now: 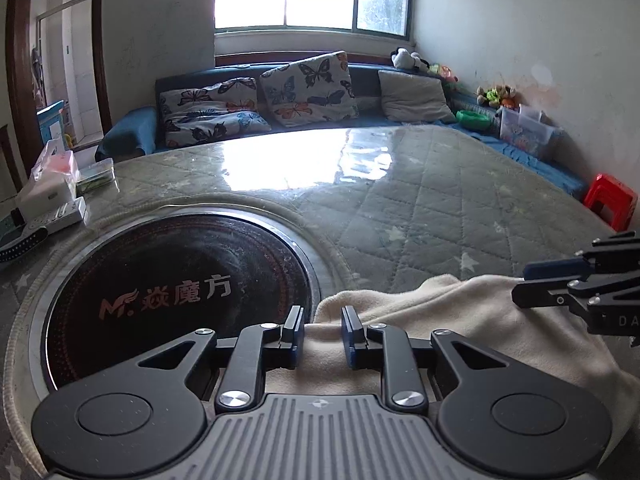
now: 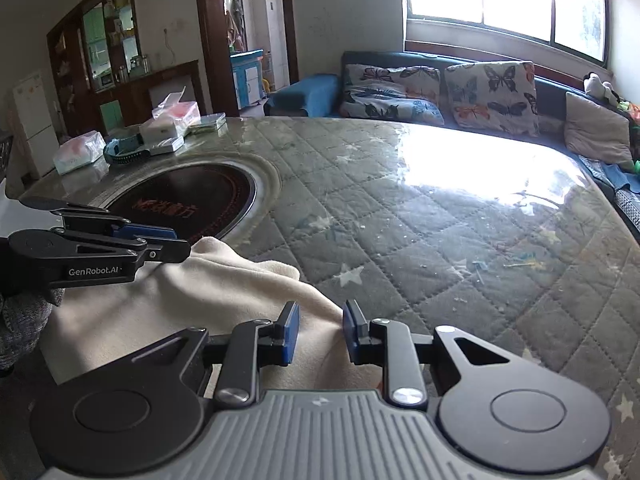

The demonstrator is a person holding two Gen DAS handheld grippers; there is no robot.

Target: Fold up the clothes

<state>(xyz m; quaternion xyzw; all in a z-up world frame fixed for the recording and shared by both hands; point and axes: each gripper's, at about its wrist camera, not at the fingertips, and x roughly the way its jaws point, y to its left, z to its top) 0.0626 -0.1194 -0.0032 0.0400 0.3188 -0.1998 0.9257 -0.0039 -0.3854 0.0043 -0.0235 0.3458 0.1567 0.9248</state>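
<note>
A cream fleece garment (image 1: 460,320) lies bunched at the near edge of the table, which has a quilted grey-green cover under clear plastic (image 1: 420,208). My left gripper (image 1: 322,316) has a fold of the garment filling the narrow gap between its blue pads, beside the black round heater plate (image 1: 180,272). My right gripper (image 2: 320,312) holds the garment's (image 2: 180,300) right edge the same way. Each gripper shows in the other's view: the right gripper (image 1: 520,284) over the cloth's right side, the left gripper (image 2: 182,242) over its left side.
A tissue box (image 1: 52,188), a power strip (image 1: 60,216) and plastic boxes (image 2: 172,116) crowd the table's far left. A blue sofa with butterfly cushions (image 1: 308,88) runs behind the table. A red stool (image 1: 610,204) stands at the right. A grey sleeve (image 2: 20,320) shows at the left.
</note>
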